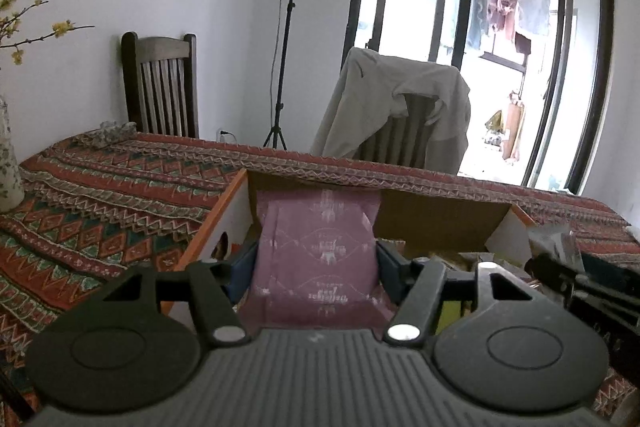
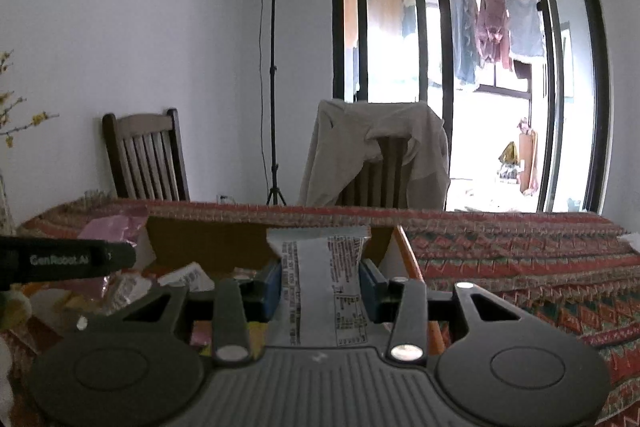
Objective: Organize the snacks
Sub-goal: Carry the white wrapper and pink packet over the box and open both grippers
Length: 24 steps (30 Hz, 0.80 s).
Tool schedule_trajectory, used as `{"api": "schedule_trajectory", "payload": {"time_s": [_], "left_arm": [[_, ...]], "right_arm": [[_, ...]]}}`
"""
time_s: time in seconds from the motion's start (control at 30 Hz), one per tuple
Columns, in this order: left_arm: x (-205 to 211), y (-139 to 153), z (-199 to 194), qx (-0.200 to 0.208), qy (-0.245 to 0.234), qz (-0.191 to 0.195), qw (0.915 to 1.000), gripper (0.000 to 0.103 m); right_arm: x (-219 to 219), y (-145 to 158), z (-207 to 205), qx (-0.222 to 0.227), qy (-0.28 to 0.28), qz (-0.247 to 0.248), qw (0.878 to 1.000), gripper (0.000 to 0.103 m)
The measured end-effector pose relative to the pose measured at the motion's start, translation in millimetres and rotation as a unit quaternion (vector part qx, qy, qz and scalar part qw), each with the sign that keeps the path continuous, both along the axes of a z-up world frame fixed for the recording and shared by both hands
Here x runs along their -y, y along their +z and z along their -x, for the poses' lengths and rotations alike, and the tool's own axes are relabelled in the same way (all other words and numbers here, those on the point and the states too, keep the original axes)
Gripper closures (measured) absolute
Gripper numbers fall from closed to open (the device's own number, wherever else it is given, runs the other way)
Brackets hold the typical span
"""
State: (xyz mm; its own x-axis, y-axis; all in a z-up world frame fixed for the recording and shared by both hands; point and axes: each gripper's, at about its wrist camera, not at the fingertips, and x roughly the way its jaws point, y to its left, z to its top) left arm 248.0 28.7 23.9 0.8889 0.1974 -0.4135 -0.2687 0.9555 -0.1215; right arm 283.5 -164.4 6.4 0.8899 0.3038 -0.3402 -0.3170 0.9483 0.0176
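Left gripper [image 1: 316,263] clamped a mauve packet [image 1: 316,247], print illegible; right gripper [image 2: 320,285] clamped a white packet [image 2: 320,287]; "GenRobot.AI" legible.

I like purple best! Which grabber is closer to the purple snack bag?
Left. The left gripper has the purple snack bag right between its fingers, over the cardboard box. The right gripper is off to the side, holding a white packet.

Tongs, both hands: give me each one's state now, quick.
Left tongs: closed on the purple snack packet.
Right tongs: closed on the white snack packet.
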Motion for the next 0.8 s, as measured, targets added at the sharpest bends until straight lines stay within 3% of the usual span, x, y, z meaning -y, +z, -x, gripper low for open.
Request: {"api": "schedule_trajectory", "payload": {"time_s": [0.07, 0.1, 0.17, 0.2, 0.6, 0.8], "left_arm": [[-2.6, 0.7, 4.1, 0.014, 0.001, 0.011, 0.9998, 0.0], [-3.9, 1.0, 7.0, 0.023, 0.006, 0.015, 0.9996, 0.0], [-5.6, 2.9, 11.0, 0.031, 0.002, 0.02, 0.9993, 0.0], [-5.9, 3.1, 11.4, 0.029, 0.0, 0.023, 0.9993, 0.0], [-4.7, 13.7, 14.0, 0.018, 0.001, 0.029, 0.9994, 0.0], [-4.9, 36.4, 33.2, 0.024, -0.002, 0.036, 0.9991, 0.0]], "right_arm": [[3.0, -1.7, 2.3, -0.003, -0.004, -0.001, 1.0, 0.051], [5.2, -1.5, 2.0, -0.005, -0.007, -0.005, 1.0, 0.044], [10.0, -2.8, 2.6, -0.006, -0.015, -0.015, 1.0, 0.003], [11.6, -3.6, 3.2, -0.006, -0.019, -0.02, 1.0, 0.0], [16.1, -4.8, -1.8, -0.018, -0.033, -0.01, 0.999, 0.0], [19.4, 15.5, 12.8, -0.015, -0.044, -0.003, 0.999, 0.0]]}}
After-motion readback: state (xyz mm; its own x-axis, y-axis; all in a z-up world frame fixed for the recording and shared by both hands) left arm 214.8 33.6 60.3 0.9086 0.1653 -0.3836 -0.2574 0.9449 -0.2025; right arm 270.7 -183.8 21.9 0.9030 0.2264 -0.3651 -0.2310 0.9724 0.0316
